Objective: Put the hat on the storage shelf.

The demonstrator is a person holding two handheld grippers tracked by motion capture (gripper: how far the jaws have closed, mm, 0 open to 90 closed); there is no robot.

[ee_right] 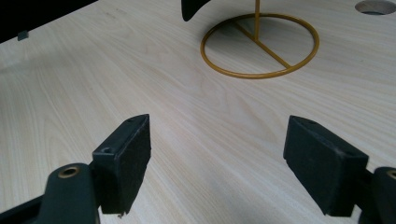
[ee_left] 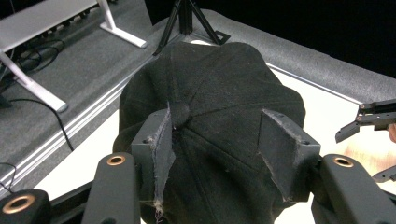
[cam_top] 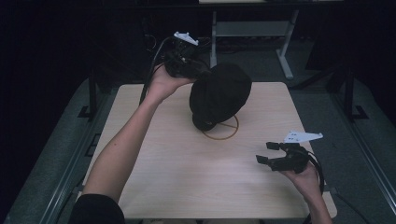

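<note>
1. While the right gripper (cam_top: 271,153) hovers near the gold wire stand (ee_right: 259,44), on the person's side of it, its jaws gape wide with nothing between them.
2. Black cap (cam_top: 219,95) sits on that stand, over the tabletop (cam_top: 177,158).
3. Left gripper (ee_left: 217,149) at the cap's far-left side; jaws apart, straddling the crown, pads not pinching.

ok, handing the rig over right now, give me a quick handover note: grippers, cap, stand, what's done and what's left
Left gripper: jaws apart around the crown of the black cap, pads beside the fabric; grip not certain.
Right gripper: open, empty, above the table near its right edge.
Cap sits on the gold wire stand, brim hanging low over the ring base.
Done: cap on the stand.
Left, probably: draw the left gripper clear and check the cap hangs steady.
</note>
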